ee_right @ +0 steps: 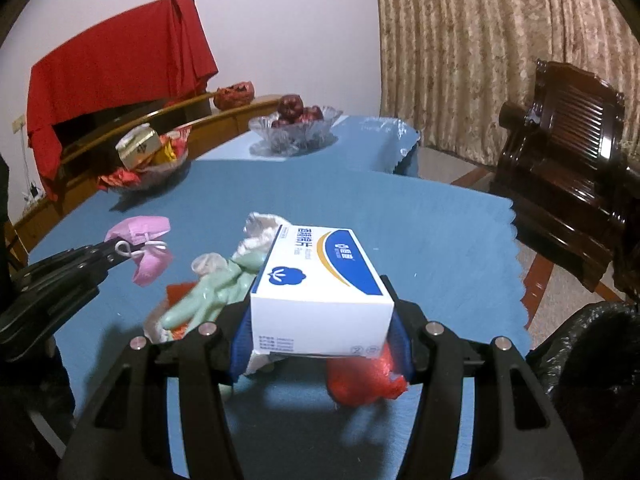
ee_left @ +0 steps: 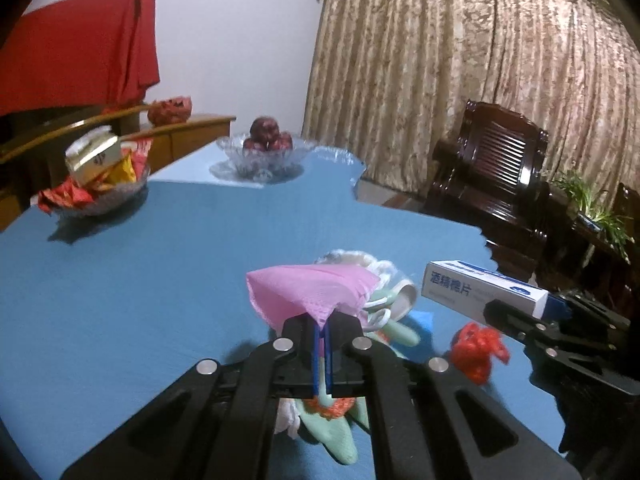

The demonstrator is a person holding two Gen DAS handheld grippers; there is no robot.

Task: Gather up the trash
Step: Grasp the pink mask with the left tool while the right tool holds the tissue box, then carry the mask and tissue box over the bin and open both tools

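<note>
My left gripper point(ee_left: 321, 326) is shut on a pink face mask point(ee_left: 312, 294), lifted off the blue tablecloth point(ee_left: 132, 272); from the right wrist view the same mask point(ee_right: 140, 232) hangs from the left gripper point(ee_right: 114, 250) by its white loops. My right gripper point(ee_right: 320, 334) is shut on a white and blue cardboard box point(ee_right: 320, 280), seen at the right in the left wrist view as the box point(ee_left: 480, 286) in the right gripper point(ee_left: 494, 308). Below lie pale green gloves point(ee_right: 208, 292), a red plastic bag point(ee_right: 360, 380) and white crumpled wrapping point(ee_right: 260, 226).
A glass bowl of red fruit point(ee_left: 266, 152) and a glass dish of snack packets point(ee_left: 100, 188) stand at the table's far side. A dark wooden armchair point(ee_right: 568, 168) is to the right. A black bin bag point(ee_right: 592, 360) opens at the lower right. Curtains hang behind.
</note>
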